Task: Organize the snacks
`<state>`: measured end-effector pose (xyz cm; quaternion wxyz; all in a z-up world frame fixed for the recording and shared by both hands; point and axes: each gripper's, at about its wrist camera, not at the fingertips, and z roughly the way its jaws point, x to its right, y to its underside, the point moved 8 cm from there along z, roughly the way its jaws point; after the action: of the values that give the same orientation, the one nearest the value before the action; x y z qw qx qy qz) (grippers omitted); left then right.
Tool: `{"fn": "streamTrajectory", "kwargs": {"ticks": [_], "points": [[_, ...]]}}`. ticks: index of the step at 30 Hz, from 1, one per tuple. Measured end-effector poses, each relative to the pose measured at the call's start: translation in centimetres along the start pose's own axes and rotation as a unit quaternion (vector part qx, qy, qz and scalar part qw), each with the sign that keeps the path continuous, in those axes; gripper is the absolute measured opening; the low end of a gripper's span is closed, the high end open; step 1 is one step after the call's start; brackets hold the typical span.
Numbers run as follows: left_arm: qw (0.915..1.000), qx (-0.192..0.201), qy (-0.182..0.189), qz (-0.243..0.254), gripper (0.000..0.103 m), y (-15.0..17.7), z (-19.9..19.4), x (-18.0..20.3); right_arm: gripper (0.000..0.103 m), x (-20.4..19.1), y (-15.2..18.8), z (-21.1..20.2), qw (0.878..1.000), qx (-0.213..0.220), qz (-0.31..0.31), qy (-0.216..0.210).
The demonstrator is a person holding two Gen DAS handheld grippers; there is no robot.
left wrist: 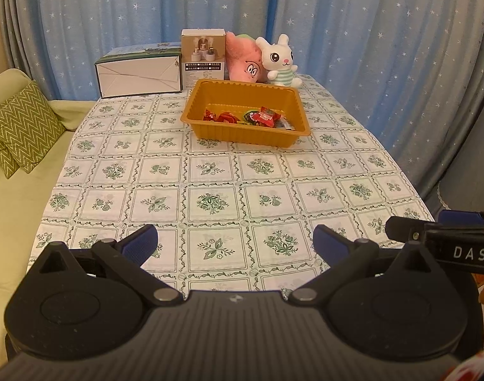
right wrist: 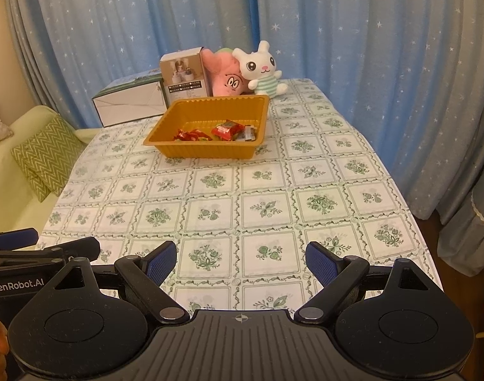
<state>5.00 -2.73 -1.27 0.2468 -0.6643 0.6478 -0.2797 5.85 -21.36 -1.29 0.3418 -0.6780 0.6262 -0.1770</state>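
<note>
I hold my left hand-held gripper (left wrist: pixel 235 243) low over the near end of the surface (left wrist: pixel 210 171), its blue-padded jaws spread wide with nothing between them; my right hand-held gripper (right wrist: pixel 241 262) sits just beside it, likewise spread wide and empty; both are well apart from the ribbed orange plastic tray (left wrist: pixel 207 128), which stands toward the far end of the surface and is my landmark here; inside the tray, gathered against its near wall, lie the small wrapped snacks (left wrist: pixel 246 116), mostly red wrappers with a green one among them, though I cannot count them exactly; behind the tray stand a tall beige printed carton (left wrist: pixel 203 57), a pink plush toy (left wrist: pixel 243 60) and a white plush rabbit in a striped shirt (left wrist: pixel 278 60), and to the tray's left rear lies a low white cardboard box (left wrist: pixel 138 76); on the green-and-white floral tablecloth in front of the tray I see no loose snack at all; I judge the gathering done or very nearly so, with little left beyond drawing back, unless some snack lies outside both views.
</note>
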Motion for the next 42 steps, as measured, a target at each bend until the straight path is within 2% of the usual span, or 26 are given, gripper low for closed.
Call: {"fn": "streamTrajectory", "kwargs": {"ticks": [42], "points": [[1.0000,-0.003,0.002,-0.004,0.103,0.47,0.09,-0.26,0.088,0.14,0.51,0.42,1.000,-0.003,0.001,0.001]]}}
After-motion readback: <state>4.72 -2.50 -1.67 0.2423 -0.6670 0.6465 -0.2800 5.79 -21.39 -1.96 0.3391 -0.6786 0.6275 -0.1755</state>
